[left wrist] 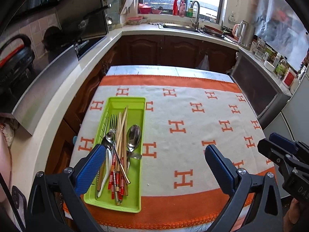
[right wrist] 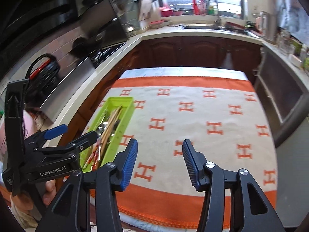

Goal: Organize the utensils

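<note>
Utensils all sit in the green tray (left wrist: pixel 115 104); I judge sorting finished.
My left hand-held gripper (left wrist: pixel 154 164) and right hand-held gripper (right wrist: pixel 160 160) gape empty above the worktop (left wrist: pixel 193 127); next, just retreat.

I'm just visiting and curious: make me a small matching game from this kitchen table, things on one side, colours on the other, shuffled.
Things:
1. tray
2. cloth
3. spoon
4. gripper pads

Colours:
A. blue
B. shiny metal
C. lime green
D. cream with orange H marks

Pairs: 1-C, 2-D, 3-B, 4-A
</note>
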`<state>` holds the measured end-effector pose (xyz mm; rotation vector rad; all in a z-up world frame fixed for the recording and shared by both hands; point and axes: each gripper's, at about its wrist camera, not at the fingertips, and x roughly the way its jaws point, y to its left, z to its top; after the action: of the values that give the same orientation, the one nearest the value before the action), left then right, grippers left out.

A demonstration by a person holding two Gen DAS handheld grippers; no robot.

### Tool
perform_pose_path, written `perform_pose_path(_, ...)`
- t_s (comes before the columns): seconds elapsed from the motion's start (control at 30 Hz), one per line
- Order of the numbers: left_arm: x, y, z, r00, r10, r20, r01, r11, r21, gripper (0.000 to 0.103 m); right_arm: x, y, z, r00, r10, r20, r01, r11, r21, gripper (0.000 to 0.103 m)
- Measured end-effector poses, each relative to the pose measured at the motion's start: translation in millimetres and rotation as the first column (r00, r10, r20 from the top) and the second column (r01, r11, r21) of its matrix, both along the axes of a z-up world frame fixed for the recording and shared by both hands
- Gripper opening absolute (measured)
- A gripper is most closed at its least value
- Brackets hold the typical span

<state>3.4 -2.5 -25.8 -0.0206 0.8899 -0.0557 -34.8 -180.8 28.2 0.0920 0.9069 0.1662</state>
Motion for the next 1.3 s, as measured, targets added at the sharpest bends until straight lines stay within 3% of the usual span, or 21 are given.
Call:
perform_pose_path(0.07, -2.2, -10.4, 8.0, 1.0, -0.001, 0.003, 0.001, 1.0, 0.03, 0.102, -5.6, -8.7, 8.6, 1.0, -0.028, 0.003, 0.028, 1.0, 0.011, 0.051)
perform_pose_path(0.17, -7.8, -20.4, 18.2, 0.999, -0.024, 0.023, 0.023, 1.0, 0.017, 0.102, -15.4, -19.6, 20.1, 0.998, -0.053, 0.013, 0.053, 0.998, 0.032, 0.053)
perform_pose_path(0.43, -11.2, -33.1, 25.6, 0.999, -0.044, 0.024, 0.044, 0.999, -0.011, 0.102, -31.0, -17.6, 33.6, 0.997, -0.058, 0.057, 0.06, 0.998, -0.028, 0.056)
perform_pose_path(1.3, -6.9, -36.5, 20.1, 1.0, -0.013, 0.008, 0.013, 1.0, 0.011, 0.102, -21.7, -15.8, 23.8, 0.996, -0.056, 0.067, 0.059, 0.997, -0.053, 0.057)
